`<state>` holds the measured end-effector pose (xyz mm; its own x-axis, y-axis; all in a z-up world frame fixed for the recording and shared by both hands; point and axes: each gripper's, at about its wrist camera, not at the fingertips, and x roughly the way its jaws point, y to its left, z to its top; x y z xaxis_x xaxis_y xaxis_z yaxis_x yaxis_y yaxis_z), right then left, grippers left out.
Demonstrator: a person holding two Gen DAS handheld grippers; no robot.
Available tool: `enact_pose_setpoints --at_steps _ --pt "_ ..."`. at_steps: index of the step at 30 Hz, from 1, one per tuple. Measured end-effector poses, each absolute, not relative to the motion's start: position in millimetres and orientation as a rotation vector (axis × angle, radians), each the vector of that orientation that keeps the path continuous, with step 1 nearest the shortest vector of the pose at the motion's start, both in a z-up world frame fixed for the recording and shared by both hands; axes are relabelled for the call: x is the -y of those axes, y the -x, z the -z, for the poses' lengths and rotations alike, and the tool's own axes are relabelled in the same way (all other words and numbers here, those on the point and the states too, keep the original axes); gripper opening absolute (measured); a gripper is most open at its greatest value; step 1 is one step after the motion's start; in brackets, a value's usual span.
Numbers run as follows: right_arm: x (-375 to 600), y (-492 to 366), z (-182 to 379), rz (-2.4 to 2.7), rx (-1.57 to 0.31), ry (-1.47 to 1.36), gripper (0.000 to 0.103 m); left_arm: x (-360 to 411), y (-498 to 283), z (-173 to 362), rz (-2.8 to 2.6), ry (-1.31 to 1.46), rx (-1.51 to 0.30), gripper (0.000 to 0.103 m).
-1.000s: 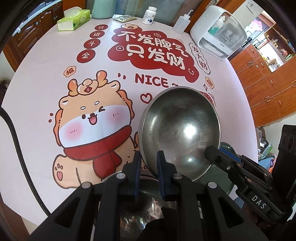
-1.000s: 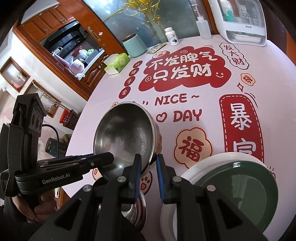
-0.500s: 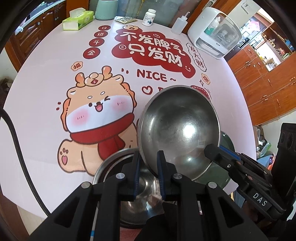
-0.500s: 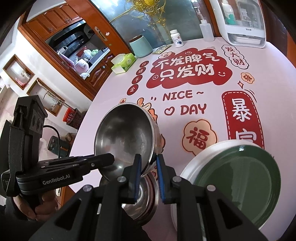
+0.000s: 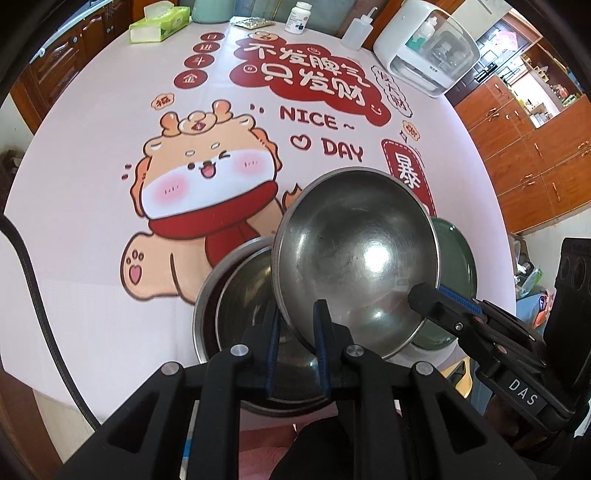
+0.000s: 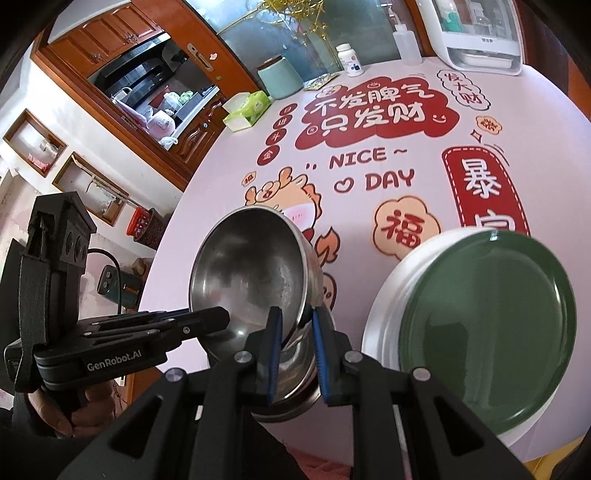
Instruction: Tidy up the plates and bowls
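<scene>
A tilted steel bowl hangs above the table, gripped on two sides of its rim. My left gripper is shut on the near rim. My right gripper is shut on the opposite rim and shows in the left wrist view as a black finger. Just under the bowl, nested steel bowls sit near the table's front edge. To the right lies a green plate on a white plate. In the right wrist view the held bowl hides most of the nested bowls.
Along the far side of the round table stand a tissue box, a teal jar, a pill bottle, a squeeze bottle and a white appliance. Wooden cabinets stand to the right.
Both grippers have carried the steel bowl toward the table's front edge. It now hangs over the nested bowls, which show more fully beneath it. Neither grip has changed.
</scene>
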<state>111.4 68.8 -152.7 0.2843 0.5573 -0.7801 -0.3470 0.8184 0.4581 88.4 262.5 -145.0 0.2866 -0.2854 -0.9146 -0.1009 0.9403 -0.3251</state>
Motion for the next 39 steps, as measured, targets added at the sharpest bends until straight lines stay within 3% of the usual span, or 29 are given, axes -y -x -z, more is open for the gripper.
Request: enact_pose_setpoints --at_steps 25,39 --pt "-83 -98 183 -0.65 -1.299 -0.175 0.019 -266 -61 170 0.074 0.348 -1.396 0.017" --pt "-79 -98 182 -0.62 -1.295 -0.209 0.019 -270 -64 165 0.085 0.33 -1.383 0.022"
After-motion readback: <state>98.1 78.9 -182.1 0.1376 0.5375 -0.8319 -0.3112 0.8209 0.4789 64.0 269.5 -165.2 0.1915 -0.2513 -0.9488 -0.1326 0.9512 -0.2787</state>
